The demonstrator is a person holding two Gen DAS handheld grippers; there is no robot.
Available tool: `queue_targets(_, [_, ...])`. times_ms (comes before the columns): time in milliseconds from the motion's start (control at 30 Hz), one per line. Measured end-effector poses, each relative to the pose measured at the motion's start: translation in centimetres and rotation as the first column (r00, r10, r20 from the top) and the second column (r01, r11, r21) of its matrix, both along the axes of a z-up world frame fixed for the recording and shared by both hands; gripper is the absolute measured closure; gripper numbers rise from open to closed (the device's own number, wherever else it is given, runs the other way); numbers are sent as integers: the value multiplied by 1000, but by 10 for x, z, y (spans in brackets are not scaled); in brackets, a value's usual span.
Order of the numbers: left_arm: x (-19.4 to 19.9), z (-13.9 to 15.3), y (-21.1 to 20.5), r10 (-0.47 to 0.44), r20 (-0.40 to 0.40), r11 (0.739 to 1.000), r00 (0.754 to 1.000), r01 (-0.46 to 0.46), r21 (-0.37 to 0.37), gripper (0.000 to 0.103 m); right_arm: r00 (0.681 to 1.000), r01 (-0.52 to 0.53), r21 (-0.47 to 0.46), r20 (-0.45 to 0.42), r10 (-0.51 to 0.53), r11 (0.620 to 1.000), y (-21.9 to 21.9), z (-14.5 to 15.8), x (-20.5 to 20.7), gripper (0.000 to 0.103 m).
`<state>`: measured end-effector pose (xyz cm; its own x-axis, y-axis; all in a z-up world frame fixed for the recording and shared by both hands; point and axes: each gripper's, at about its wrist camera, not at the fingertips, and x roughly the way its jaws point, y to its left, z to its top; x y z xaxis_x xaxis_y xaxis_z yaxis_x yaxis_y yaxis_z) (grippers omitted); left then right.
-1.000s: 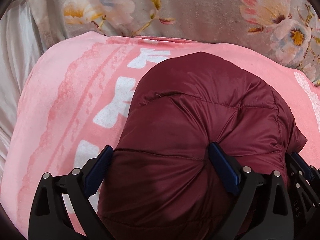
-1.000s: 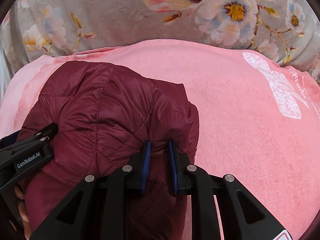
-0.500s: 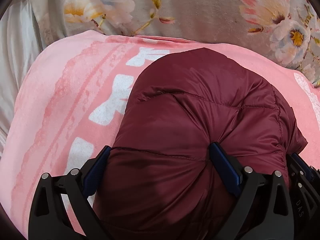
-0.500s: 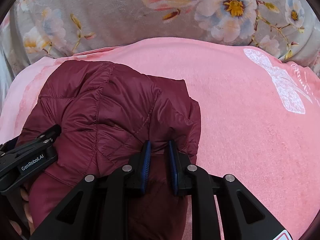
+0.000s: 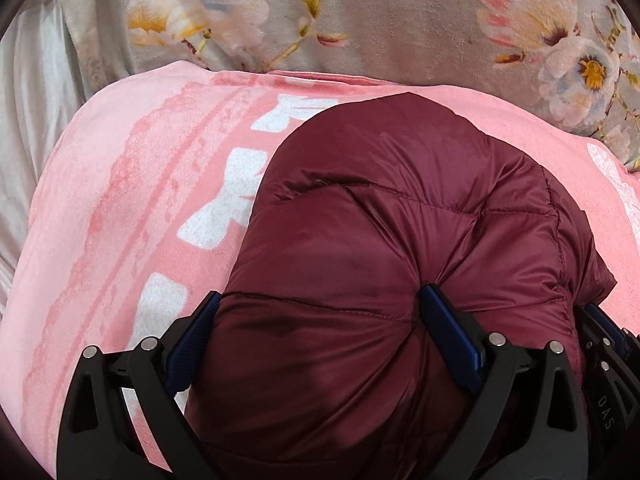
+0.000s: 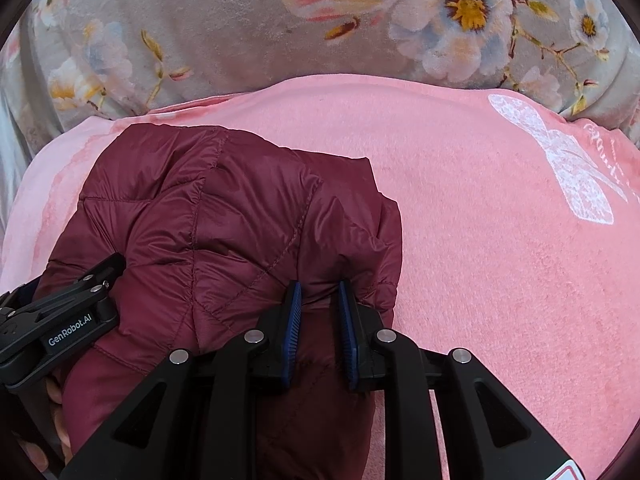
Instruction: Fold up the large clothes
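Jacket: a puffy, quilted maroon jacket (image 5: 400,260) fills the centre and lower half of the left wrist view and the lower left of the right wrist view. It is bunched into a thick, rounded bundle lying on a pink blanket.

Left gripper: the left gripper (image 5: 324,328) sits at the bottom centre of its own view, jaws spread wide, with a fat roll of the jacket bulging between them. Both blue pads dent the fabric, so it appears to be clamping the bulk. A wide hold suits padding this thick.

Right gripper: the right gripper (image 6: 320,320) sits at the bottom centre of its own view, jaws narrow, pinching a thin ridge of fabric near the jacket's right-hand edge. A small pinch like this likely steers one layer or a hem, while the other hand carries the mass.

Pairing: in the right wrist view the left gripper shows at the lower left edge, close beside the bundle. Both tools grip the near side of the bundle, probably to move or turn it as one piece.

Blanket: the pink blanket (image 6: 500,260), with white bow prints, spreads under and to the right of the jacket, giving a flat, soft place to fold.

Background: a grey floral cover (image 6: 200,32) crosses the top of both views.
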<state>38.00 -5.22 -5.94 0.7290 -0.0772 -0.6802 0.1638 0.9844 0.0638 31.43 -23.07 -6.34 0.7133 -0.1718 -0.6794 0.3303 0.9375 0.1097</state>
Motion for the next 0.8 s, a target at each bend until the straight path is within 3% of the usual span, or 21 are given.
queue_targets(167, [-2,1,3,-10,-3,1000,1000,10,-12,8,999,-25,26,30,24,999,-4,5,-8,83])
queue_targets(200, [-1,4,7,-30,-16,999,999,30,-35,8,998,-35,58,57,32,998,-10,9,-16,77])
queue_targets(233, [-1,6,10,-47,-30,997,998,46,-57,9,997,-35,87,78,28,996,-17,12,-22,62])
queue_targets(300, [2,14,28,-74,-67,987,995,64,-145,9,992,-3,168,123,-18,986,-39,18,-34,42])
queue_targets(400, [8,29,48,-46,-74,975,996,29,-222,9,994,21,288,96,-51,957,-67,16,-29,41])
queue_targets(467, [15,35,51,-35,-87,972,996,14,-235,9,996,26,359,73,-56,933,-78,12,-19,41])
queue_targets(567, [23,34,45,-31,-97,981,995,11,-194,9,999,6,343,34,-19,939,-73,9,0,45])
queue_targets(633, [26,28,37,-27,-100,990,995,12,-141,9,1000,4,339,8,-7,941,-71,2,11,59])
queue_targets(800, [29,20,35,-7,-92,991,996,-5,-137,7,1000,-11,340,-20,19,940,-69,-12,25,58])
